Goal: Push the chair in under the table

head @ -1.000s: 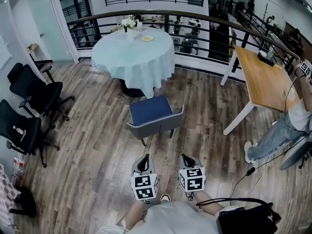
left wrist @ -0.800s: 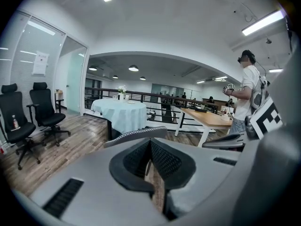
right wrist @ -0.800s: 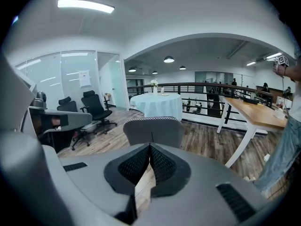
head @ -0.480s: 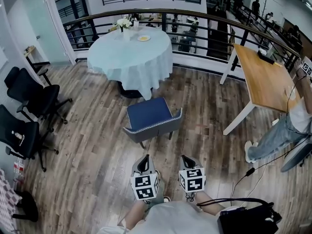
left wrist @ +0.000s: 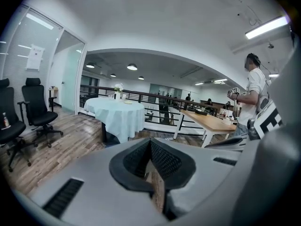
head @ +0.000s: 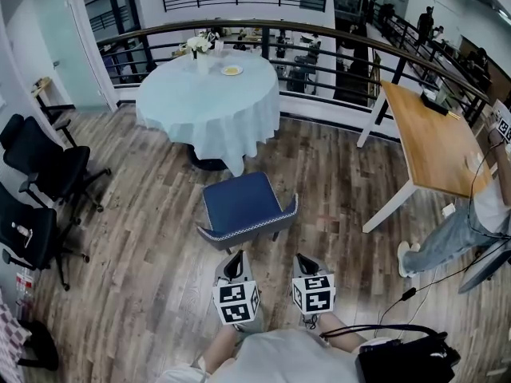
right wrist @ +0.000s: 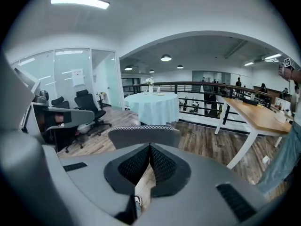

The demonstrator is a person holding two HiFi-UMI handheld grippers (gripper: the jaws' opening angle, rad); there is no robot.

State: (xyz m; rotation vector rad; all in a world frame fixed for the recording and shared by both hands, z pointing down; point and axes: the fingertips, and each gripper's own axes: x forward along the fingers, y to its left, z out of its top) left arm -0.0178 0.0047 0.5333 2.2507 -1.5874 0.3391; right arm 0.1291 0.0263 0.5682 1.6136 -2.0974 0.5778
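A chair point(head: 240, 210) with a blue seat and grey back stands on the wood floor, pulled out from the round table point(head: 209, 92) under a pale blue cloth. In the right gripper view the chair's grey back point(right wrist: 144, 135) rises just beyond the jaws, with the table point(right wrist: 152, 106) farther off. My left gripper point(head: 234, 267) and right gripper point(head: 306, 265) are side by side just behind the chair back, apart from it, both shut and empty. The left gripper view shows the table point(left wrist: 116, 116) ahead to the left.
Black office chairs point(head: 38, 166) stand along the left wall. A wooden desk point(head: 432, 138) on white legs is at the right, with a person point(head: 465, 222) standing beside it. A railing point(head: 319, 50) runs behind the round table. A cable point(head: 423, 282) trails on the floor at my right.
Both grippers have come closer to the chair's back, and the chair and table now sit lower and nearer in the head view. The jaws stayed shut.
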